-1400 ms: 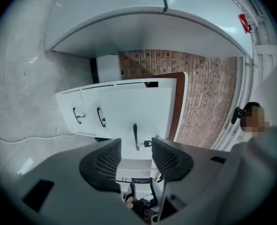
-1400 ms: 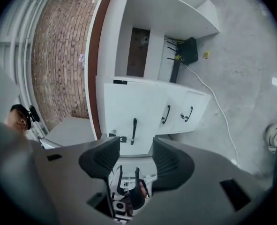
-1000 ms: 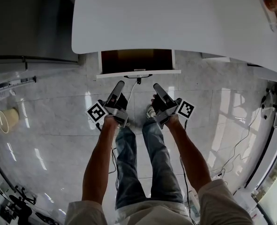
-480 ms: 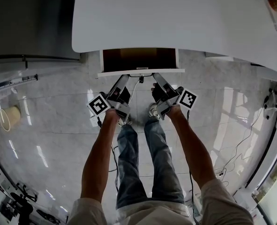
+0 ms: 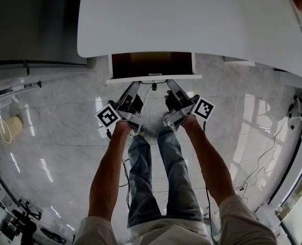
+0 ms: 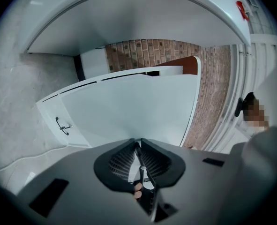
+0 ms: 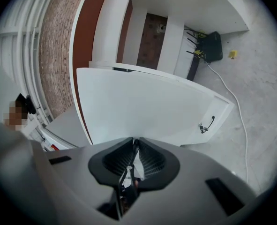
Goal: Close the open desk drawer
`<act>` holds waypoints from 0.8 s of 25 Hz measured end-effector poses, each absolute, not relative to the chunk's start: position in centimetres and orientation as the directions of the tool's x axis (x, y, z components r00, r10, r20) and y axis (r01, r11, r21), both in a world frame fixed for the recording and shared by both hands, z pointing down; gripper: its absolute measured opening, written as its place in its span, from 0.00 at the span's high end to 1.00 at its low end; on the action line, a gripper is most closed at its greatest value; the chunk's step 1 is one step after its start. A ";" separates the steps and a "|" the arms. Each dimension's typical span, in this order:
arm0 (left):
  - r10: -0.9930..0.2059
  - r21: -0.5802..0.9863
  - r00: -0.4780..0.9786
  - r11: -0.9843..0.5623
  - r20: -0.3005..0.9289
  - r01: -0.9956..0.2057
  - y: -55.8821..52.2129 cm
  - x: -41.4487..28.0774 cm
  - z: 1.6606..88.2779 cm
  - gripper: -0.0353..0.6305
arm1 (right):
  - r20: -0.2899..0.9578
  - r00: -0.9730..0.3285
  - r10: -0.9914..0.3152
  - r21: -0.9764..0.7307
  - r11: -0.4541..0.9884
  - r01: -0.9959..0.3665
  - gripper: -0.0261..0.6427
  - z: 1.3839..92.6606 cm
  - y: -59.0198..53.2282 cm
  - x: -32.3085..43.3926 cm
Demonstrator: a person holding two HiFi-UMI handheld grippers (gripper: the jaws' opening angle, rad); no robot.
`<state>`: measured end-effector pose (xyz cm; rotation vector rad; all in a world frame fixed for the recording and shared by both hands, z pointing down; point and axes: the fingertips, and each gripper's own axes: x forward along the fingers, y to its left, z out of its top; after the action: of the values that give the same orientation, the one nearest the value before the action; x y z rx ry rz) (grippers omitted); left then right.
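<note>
The white desk point(image 5: 191, 19) has an open drawer point(image 5: 151, 65) with a dark brown inside. Its white front panel point(image 5: 153, 78) faces me and fills the left gripper view point(image 6: 129, 107) and the right gripper view point(image 7: 143, 107). A small black handle point(image 6: 61, 125) point(image 7: 207, 124) shows on it. My left gripper point(image 5: 136, 84) point(image 6: 137, 142) and right gripper point(image 5: 170, 82) point(image 7: 134, 140) point at the panel, tips right at it, either side of its middle. Both pairs of jaws have just been closing; their tips meet with nothing between them.
My legs point(image 5: 161, 177) stand on the pale marble floor just before the drawer. A beige bucket point(image 5: 7, 129) sits at the left. A black box point(image 7: 212, 46) with a white cable point(image 7: 232, 102) lies under the desk. A dark cabinet point(image 5: 33, 24) stands at upper left.
Both grippers have moved forward from a short way off up to the drawer's front panel. The drawer stays open.
</note>
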<state>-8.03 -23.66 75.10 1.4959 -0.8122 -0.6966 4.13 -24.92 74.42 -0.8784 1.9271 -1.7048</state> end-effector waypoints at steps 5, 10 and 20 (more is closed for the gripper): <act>-0.813 0.993 0.578 0.000 0.070 -0.121 -23.7 -8.1 75.1 0.87 | 0.124 -0.717 -0.686 -0.978 0.039 -0.206 0.88 74.3 -25.0 4.0; -0.823 0.989 0.562 0.006 0.088 -0.146 -24.0 -8.1 74.3 0.87 | 0.158 -0.699 -0.698 -0.970 0.023 -0.242 0.88 74.1 -25.0 4.2; -0.801 0.962 0.580 -0.018 0.150 -0.274 -33.7 -9.5 74.5 0.87 | 0.164 -0.677 -0.717 -0.963 0.033 -0.268 0.88 74.5 -34.3 3.2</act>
<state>-9.54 -33.70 74.47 1.5820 -0.9300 -0.5342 3.19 -34.26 74.47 -0.9996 1.9519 -1.6819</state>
